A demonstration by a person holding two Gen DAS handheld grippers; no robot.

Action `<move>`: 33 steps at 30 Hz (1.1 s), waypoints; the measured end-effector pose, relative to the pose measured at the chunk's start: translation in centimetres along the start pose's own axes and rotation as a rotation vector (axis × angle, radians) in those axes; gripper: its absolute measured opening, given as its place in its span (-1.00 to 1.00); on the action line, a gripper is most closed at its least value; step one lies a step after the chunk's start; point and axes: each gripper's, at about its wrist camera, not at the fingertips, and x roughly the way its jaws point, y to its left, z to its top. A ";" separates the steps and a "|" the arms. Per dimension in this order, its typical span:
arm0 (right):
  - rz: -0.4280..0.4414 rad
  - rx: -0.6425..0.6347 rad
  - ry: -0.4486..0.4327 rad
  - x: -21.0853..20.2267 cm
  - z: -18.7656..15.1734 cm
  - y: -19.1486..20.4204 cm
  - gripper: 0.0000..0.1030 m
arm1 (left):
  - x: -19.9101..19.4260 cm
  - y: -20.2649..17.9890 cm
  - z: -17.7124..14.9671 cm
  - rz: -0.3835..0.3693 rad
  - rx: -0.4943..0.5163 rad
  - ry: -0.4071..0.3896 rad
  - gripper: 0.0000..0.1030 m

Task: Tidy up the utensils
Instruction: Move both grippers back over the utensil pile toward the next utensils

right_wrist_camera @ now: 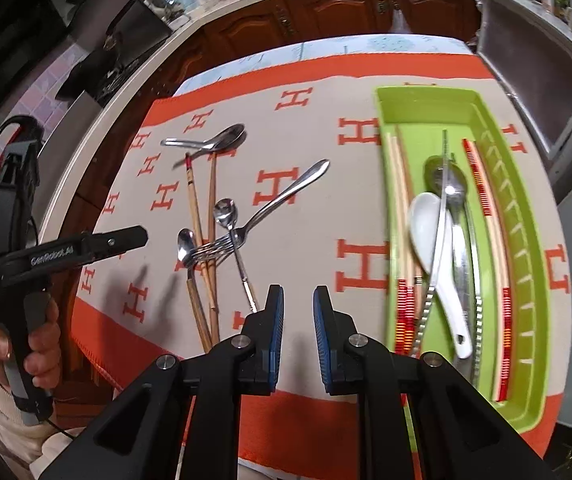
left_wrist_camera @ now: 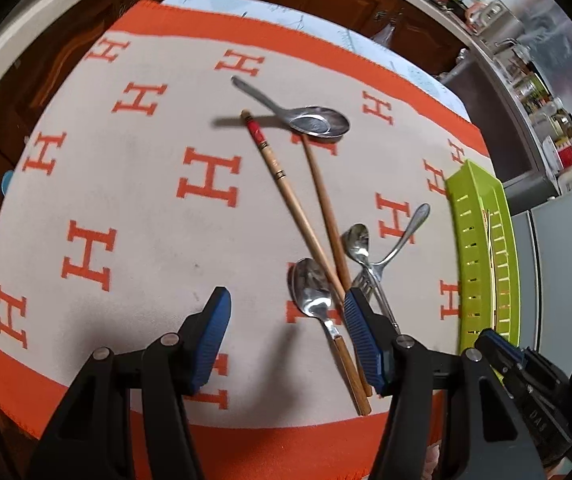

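Note:
Loose utensils lie on the orange-and-cream cloth (left_wrist_camera: pixel 126 184): a metal soup spoon (left_wrist_camera: pixel 317 120), two wooden chopsticks (left_wrist_camera: pixel 297 208), a wooden-handled spoon (left_wrist_camera: pixel 313 292), a small spoon (left_wrist_camera: pixel 355 240) and a fork (left_wrist_camera: pixel 397 240). My left gripper (left_wrist_camera: pixel 286 328) is open, low over the cloth, its right finger by the chopstick tips and fork. The green tray (right_wrist_camera: pixel 525 240) holds a white spoon (right_wrist_camera: pixel 433 248), chopsticks, tongs and a metal spoon. My right gripper (right_wrist_camera: pixel 297 332) is open and empty, left of the tray. The utensil pile (right_wrist_camera: pixel 210 240) lies to its left.
The left gripper's body and the hand holding it (right_wrist_camera: pixel 26 280) show at the left of the right wrist view. The green tray (left_wrist_camera: pixel 481 248) stands at the cloth's right edge. Wooden cabinets (right_wrist_camera: pixel 325 8) and a cluttered counter run behind the table.

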 end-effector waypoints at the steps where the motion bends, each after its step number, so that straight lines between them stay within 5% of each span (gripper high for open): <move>1: 0.003 -0.007 0.006 0.3 0.1 0.3 -0.70 | 0.3 0.2 0.1 -0.003 -0.006 0.006 0.11; 15: 0.032 -0.099 0.056 4.2 2.0 4.7 -0.70 | 4.2 0.7 4.2 -0.013 -0.055 0.088 0.11; 23: 0.035 -0.090 0.065 5.0 2.0 4.0 -0.70 | 6.4 -1.0 7.5 0.098 -0.072 0.103 0.11; 30: 0.046 -0.065 0.053 4.7 1.8 2.7 -0.70 | 8.5 -4.5 6.9 0.278 0.081 0.110 0.05; 33: 0.049 -0.064 0.051 4.6 1.7 2.4 -0.70 | 8.6 -5.5 6.3 0.299 0.133 0.080 -0.07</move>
